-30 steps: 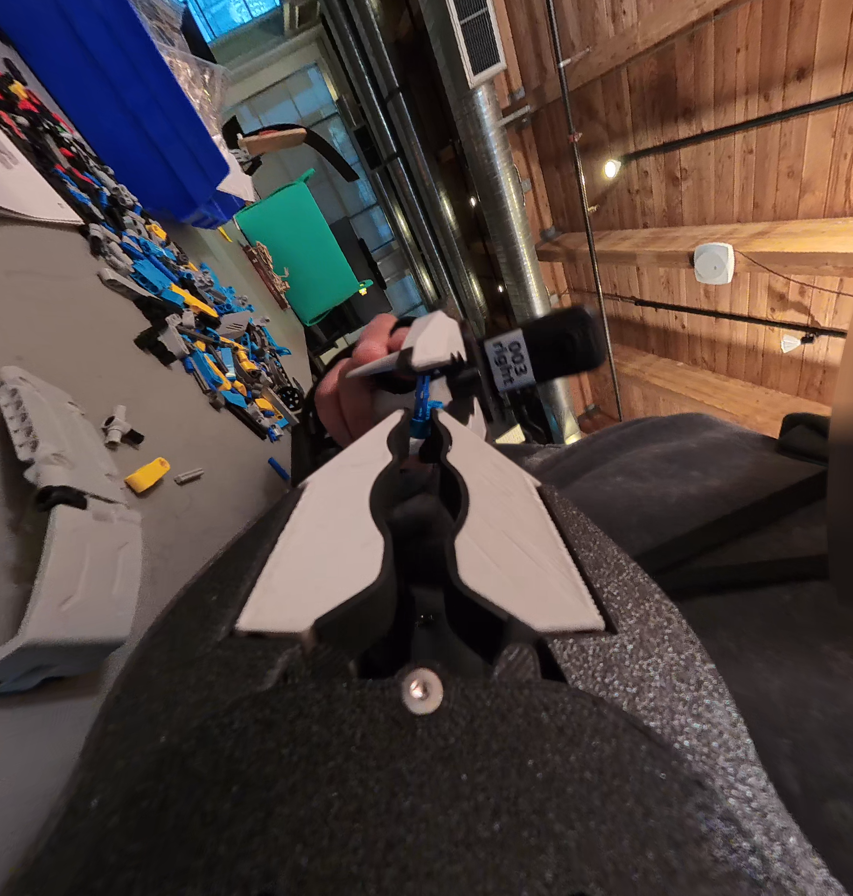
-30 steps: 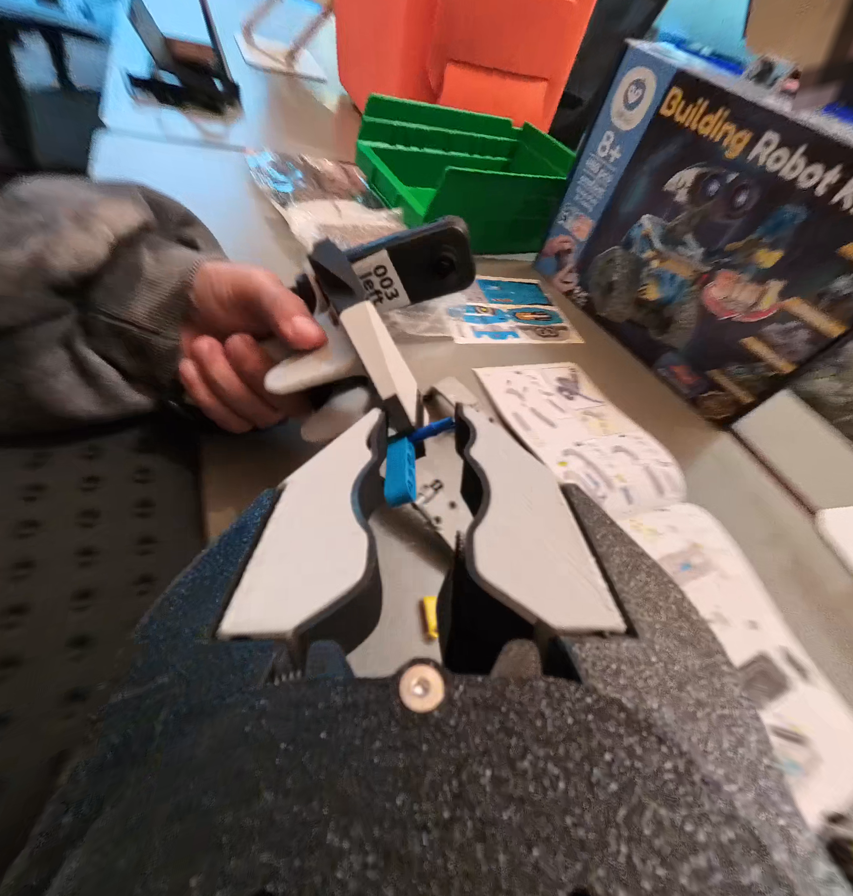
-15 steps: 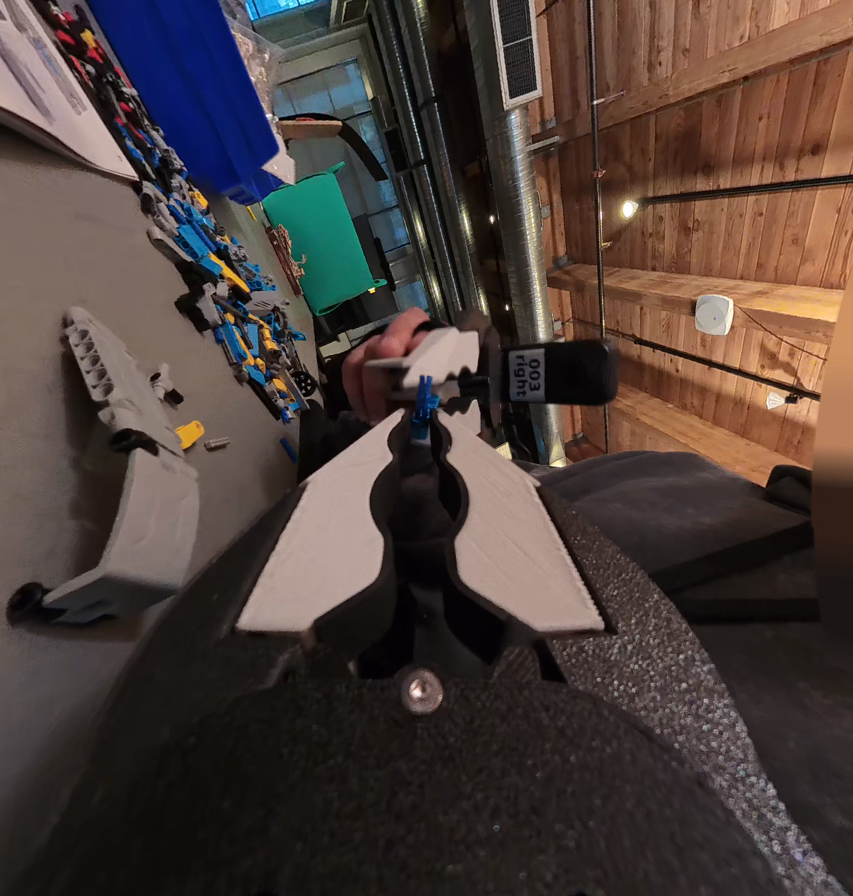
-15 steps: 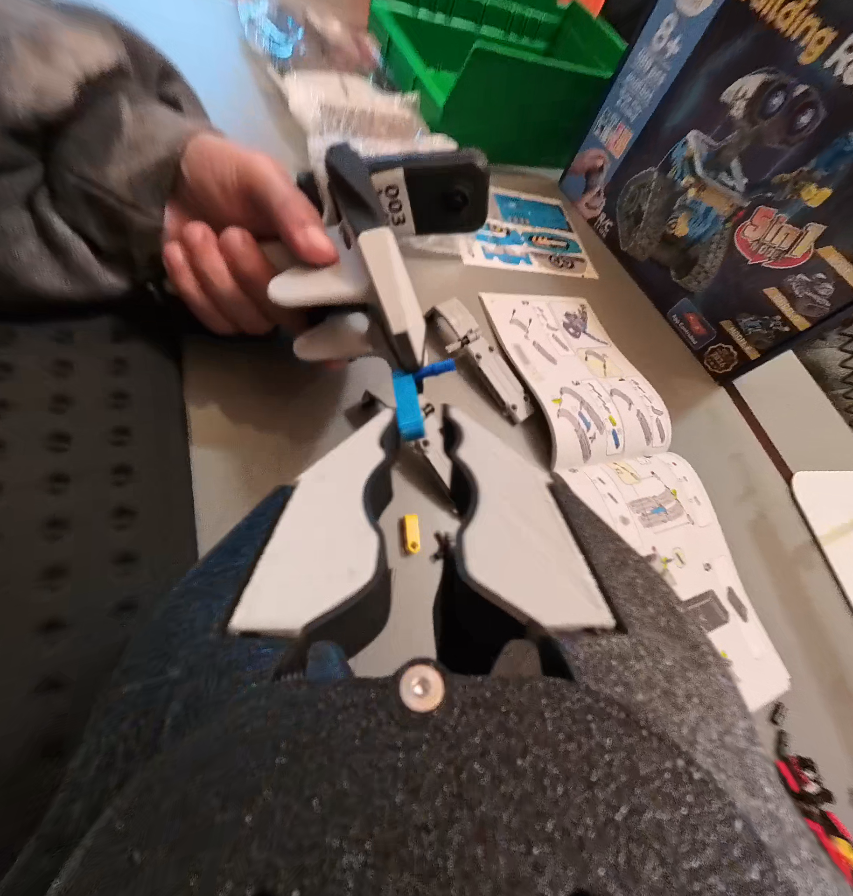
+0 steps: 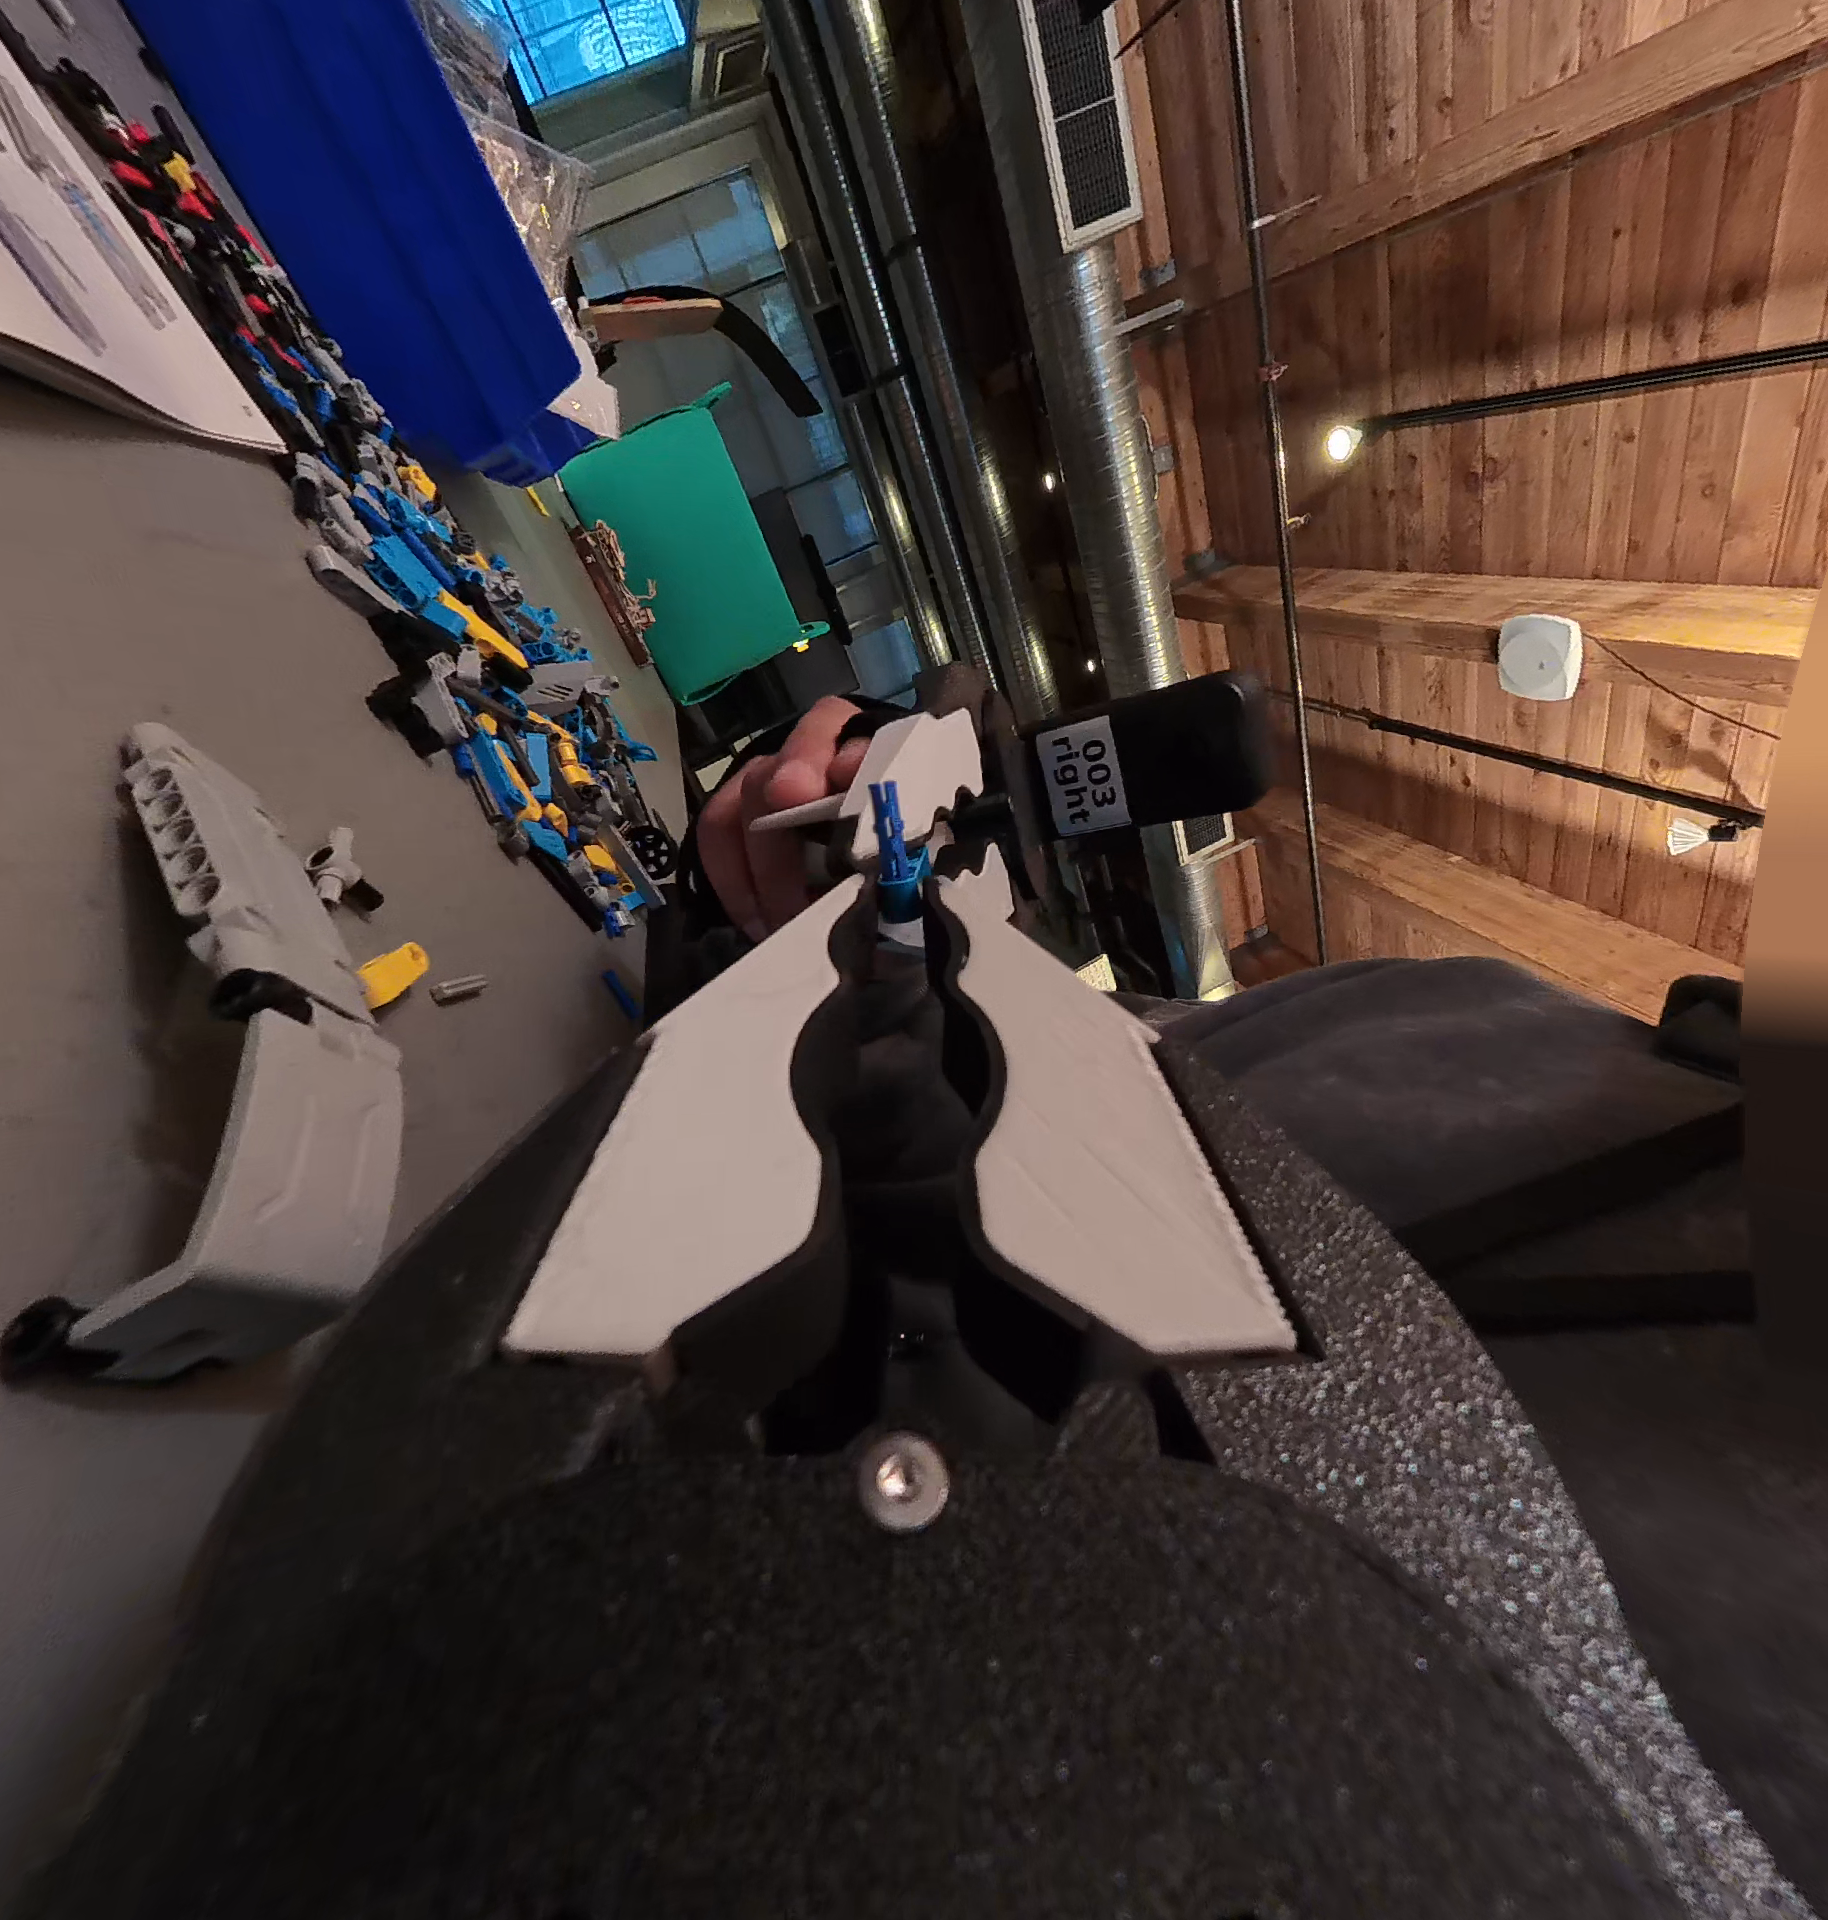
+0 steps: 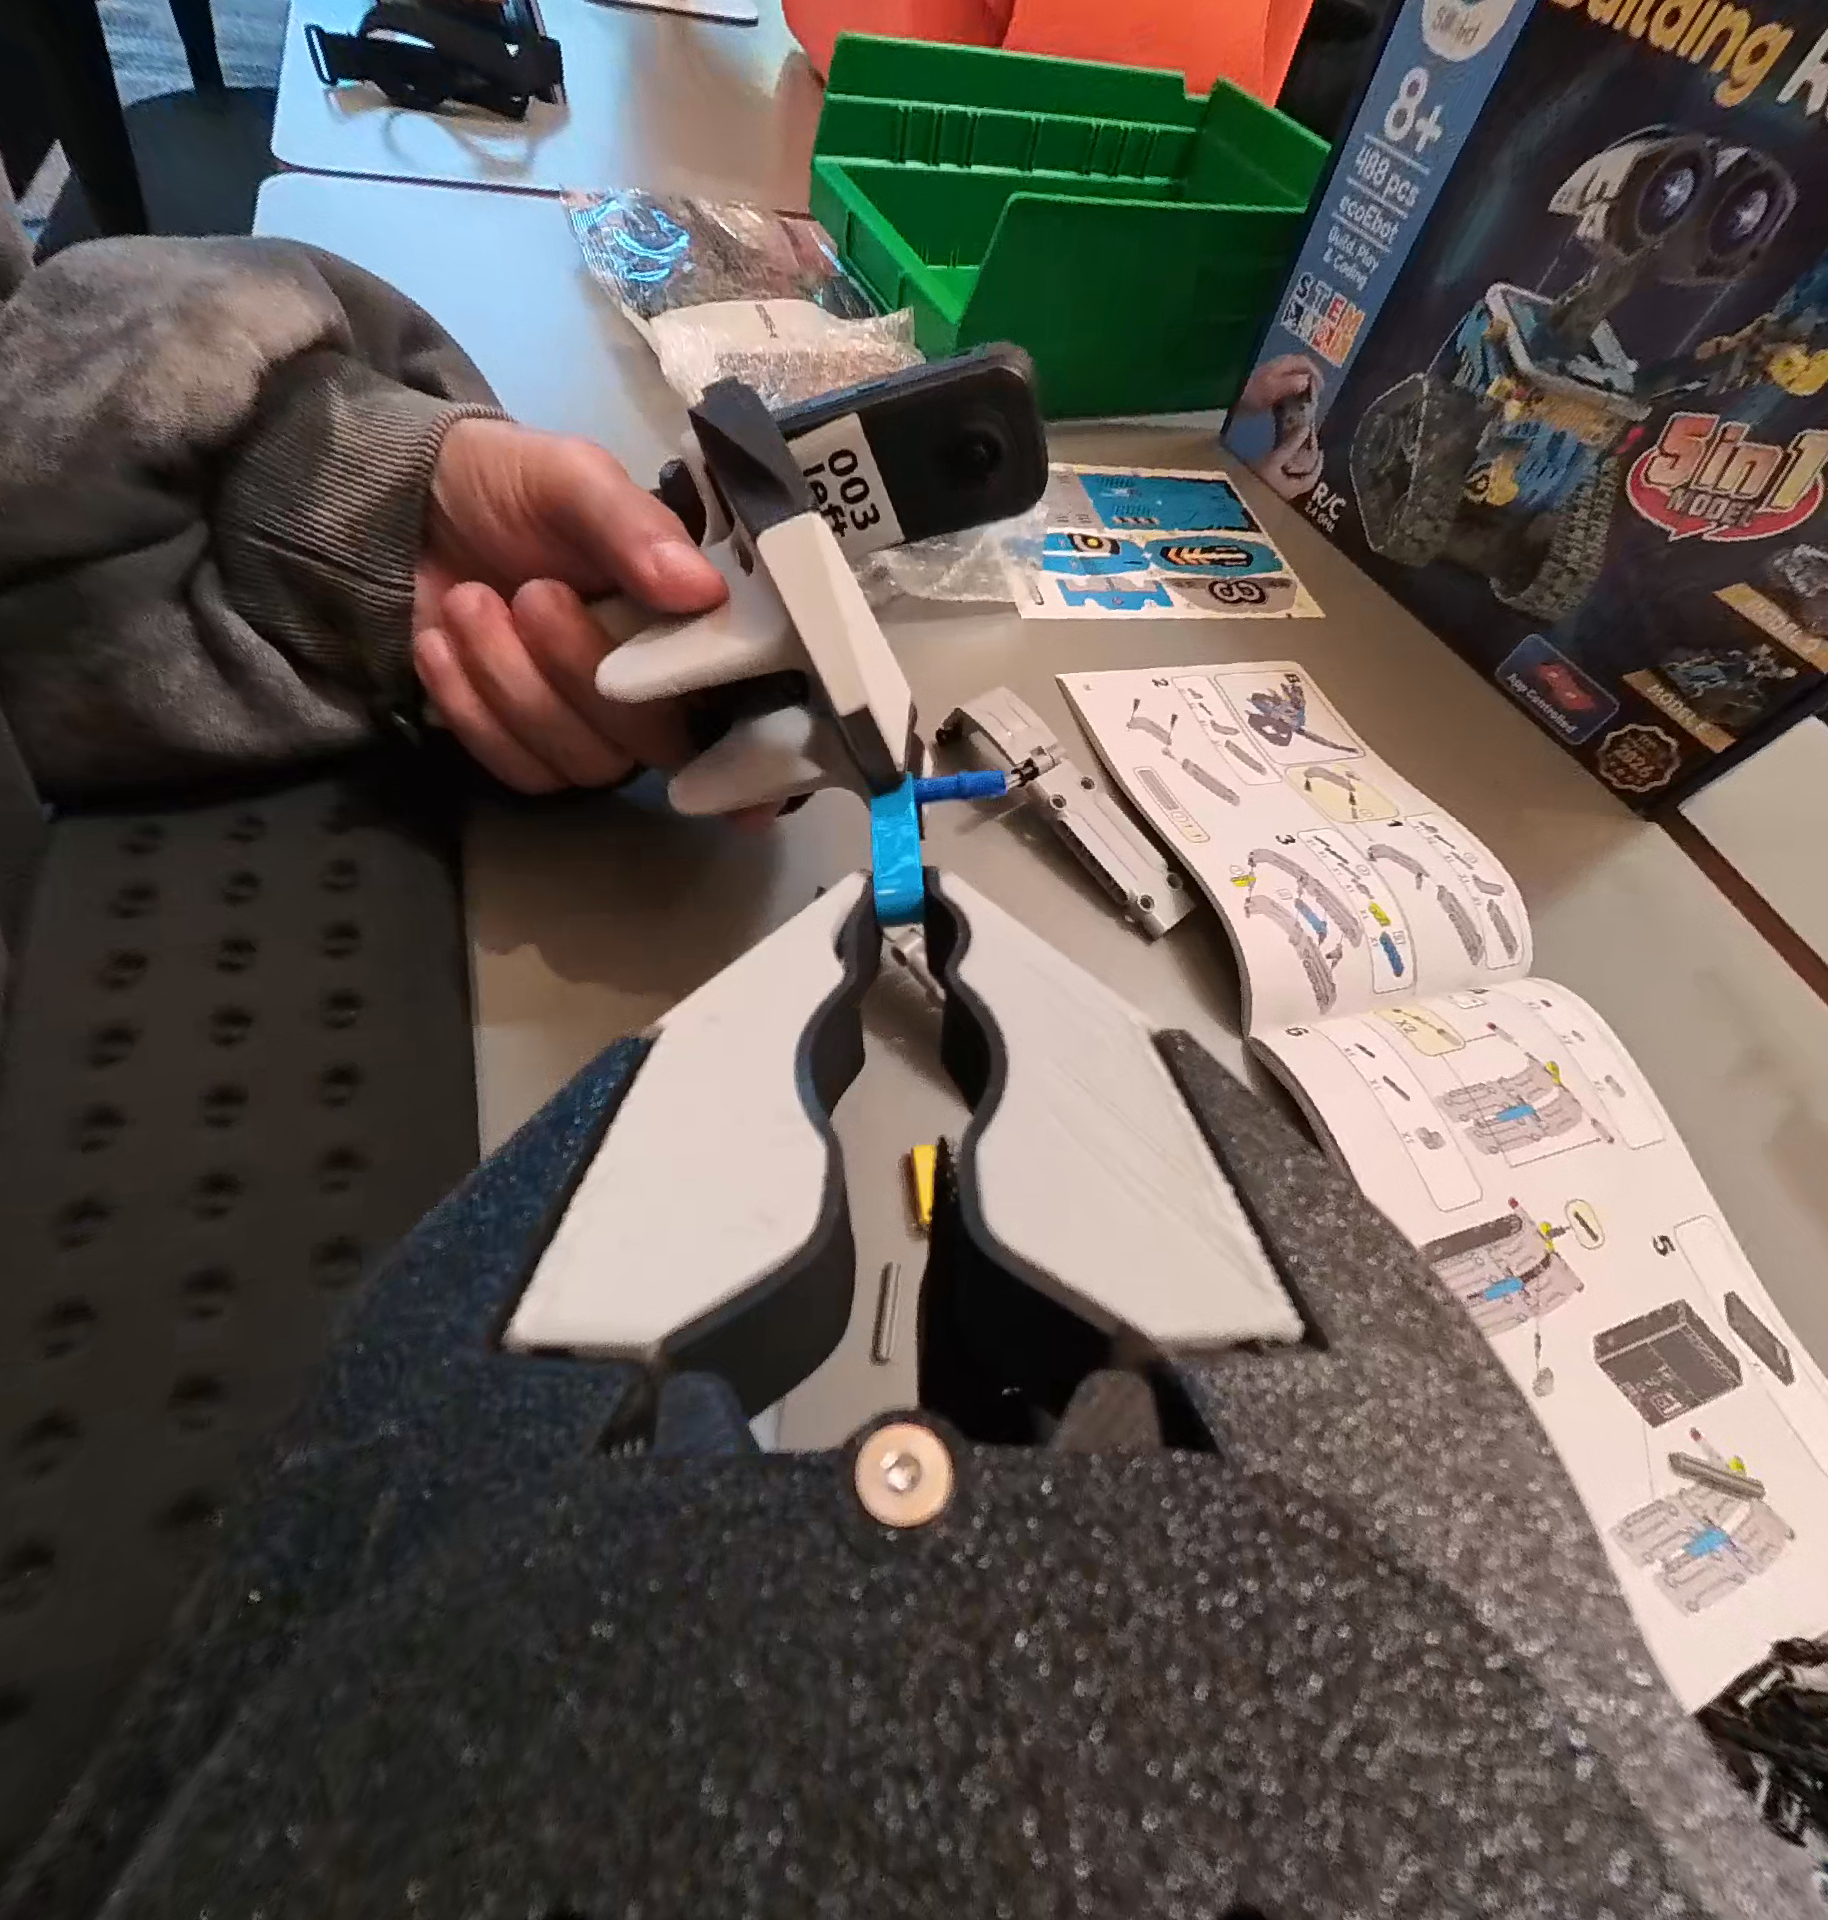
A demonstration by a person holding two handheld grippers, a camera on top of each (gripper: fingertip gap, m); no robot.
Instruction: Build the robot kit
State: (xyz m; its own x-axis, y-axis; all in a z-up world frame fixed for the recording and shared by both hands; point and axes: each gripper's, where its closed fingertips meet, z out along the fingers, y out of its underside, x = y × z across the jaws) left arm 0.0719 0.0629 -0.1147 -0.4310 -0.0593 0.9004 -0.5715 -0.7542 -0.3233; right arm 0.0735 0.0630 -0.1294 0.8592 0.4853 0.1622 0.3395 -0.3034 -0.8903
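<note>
My left gripper (image 5: 894, 899) is shut on a small dark-blue pin (image 5: 886, 821) that sticks out past its tips. My right gripper (image 6: 899, 896) is shut on a light-blue connector piece (image 6: 897, 868) and holds it upright above the grey table (image 6: 619, 935). The two grippers meet tip to tip. In the right wrist view the left gripper (image 6: 882, 771) comes in from the upper left, held by a hand (image 6: 536, 613). It touches the top of the connector, where the pin (image 6: 957, 787) pokes out to the right. The right gripper's white finger (image 5: 925, 753) shows behind the pin.
Two grey curved panels (image 5: 266, 1091), a yellow piece (image 5: 390, 961) and a pile of loose parts (image 5: 494, 644) lie by a blue bin (image 5: 370, 208). An open instruction booklet (image 6: 1409, 1039), a sticker sheet (image 6: 1149, 540), a green bin (image 6: 1045, 239) and a kit box (image 6: 1616, 364) are on the right. Both grippers' tips are close together, under 4 cm apart.
The right jaws have narrowed onto the light-blue connector, which now sits at their tips instead of deeper between them. The left gripper stays at the connector's top end.
</note>
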